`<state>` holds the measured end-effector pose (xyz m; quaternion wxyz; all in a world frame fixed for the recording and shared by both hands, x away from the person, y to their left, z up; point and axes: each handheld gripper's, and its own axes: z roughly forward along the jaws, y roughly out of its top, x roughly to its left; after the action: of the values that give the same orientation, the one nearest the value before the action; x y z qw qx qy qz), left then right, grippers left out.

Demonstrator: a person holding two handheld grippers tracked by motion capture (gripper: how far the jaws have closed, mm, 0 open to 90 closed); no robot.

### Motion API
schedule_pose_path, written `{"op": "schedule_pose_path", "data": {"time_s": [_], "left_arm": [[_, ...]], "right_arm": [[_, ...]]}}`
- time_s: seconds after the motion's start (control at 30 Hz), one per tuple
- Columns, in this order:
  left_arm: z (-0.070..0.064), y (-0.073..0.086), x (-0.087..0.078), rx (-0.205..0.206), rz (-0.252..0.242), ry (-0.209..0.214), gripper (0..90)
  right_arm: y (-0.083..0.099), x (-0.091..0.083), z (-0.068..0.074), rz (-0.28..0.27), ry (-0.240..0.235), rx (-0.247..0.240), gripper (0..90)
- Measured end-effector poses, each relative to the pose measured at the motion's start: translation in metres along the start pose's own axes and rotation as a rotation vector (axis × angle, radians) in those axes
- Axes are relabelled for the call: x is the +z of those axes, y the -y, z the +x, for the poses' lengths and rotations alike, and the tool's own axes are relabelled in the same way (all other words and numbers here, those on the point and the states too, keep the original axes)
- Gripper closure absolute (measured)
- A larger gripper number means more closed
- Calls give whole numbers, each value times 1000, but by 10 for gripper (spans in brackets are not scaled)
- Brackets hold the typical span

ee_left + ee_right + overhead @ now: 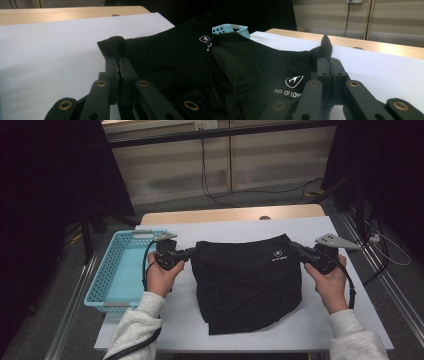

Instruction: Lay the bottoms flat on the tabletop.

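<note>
A black garment [247,280] with a small white logo [278,255] lies rumpled on the white table cover [215,227]. My left gripper [191,251] is shut on its far left corner. In the left gripper view the jaws [118,61] pinch a fold of black cloth [112,45]. My right gripper [296,246] is shut on the far right corner. In the right gripper view the gripper [329,61] clamps a peak of cloth [326,46], with the logo [293,81] and lettering to its left.
A light blue perforated basket [107,285] stands at the table's left edge, beside my left hand [161,275]. Bare wooden tabletop [225,214] shows beyond the white cover. Cables [210,190] run across the floor behind.
</note>
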<state>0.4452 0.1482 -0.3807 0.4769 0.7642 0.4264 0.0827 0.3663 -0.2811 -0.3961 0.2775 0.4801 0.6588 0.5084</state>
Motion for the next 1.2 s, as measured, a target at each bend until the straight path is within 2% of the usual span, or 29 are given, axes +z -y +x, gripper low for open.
{"op": "schedule_pose_path", "data": {"time_s": [0.13,0.2,0.23,0.27,0.3,0.33,0.37,0.4,0.43,0.47,0.5,0.53,0.57,0.6,0.63,0.67,0.73,0.77,0.83,0.87,1.0,1.1,1.17,1.2], "left_arm": [[6,-12,7,-3,22,5,866],[11,-24,11,-4,7,-10,867],[13,-32,12,-1,-3,-22,868],[16,-42,14,5,-17,-34,868],[17,-53,16,6,-41,-55,868],[19,-64,19,5,-65,-67,857],[21,-74,21,3,-100,-77,857],[24,-81,25,-7,-126,-89,833],[25,-87,30,-30,-114,-100,738],[26,-89,36,-43,-90,-97,540],[24,-82,42,-18,-65,-98,428],[24,-82,42,-18,-65,-98,394],[22,-68,47,-9,-39,-80,353],[22,-68,47,-9,-39,-80,325],[22,-60,49,-2,-20,-77,325],[23,-52,51,-15,-8,-76,293],[22,-36,51,-23,13,-58,249],[20,-29,51,-10,22,-58,244],[14,-16,49,6,32,-46,214],[12,-10,48,11,34,-38,205],[1,7,39,38,33,-27,186],[-6,17,33,56,27,-25,170],[-10,24,30,73,33,-22,159],[-12,27,28,70,28,-17,159]], "right_arm": [[-11,10,-6,9,-3,-5,880],[-19,20,-10,19,2,-14,881],[-31,33,-17,27,49,-2,883],[-31,33,-17,27,49,-2,883],[-40,41,-21,19,86,5,883],[-62,59,-27,-8,120,18,876],[-62,59,-27,-8,120,18,876],[-72,67,-30,-18,131,31,831],[-80,74,-32,-36,152,30,690],[-86,80,-33,-34,181,30,546],[-86,85,-32,11,206,21,561],[-86,85,-32,11,206,21,561],[-76,83,-27,44,162,25,467],[-76,83,-27,44,162,25,467],[-68,81,-23,63,153,-3,443],[-60,78,-20,91,139,-16,399],[-41,71,-12,136,73,-1,346],[-32,66,-6,159,55,-13,345],[-14,56,3,185,51,-67,324],[-5,51,7,206,48,-71,307],[23,33,20,225,24,-71,292],[37,21,33,214,1,-64,279],[47,12,45,215,-8,-92,269],[47,12,45,215,-8,-92,269]]}}
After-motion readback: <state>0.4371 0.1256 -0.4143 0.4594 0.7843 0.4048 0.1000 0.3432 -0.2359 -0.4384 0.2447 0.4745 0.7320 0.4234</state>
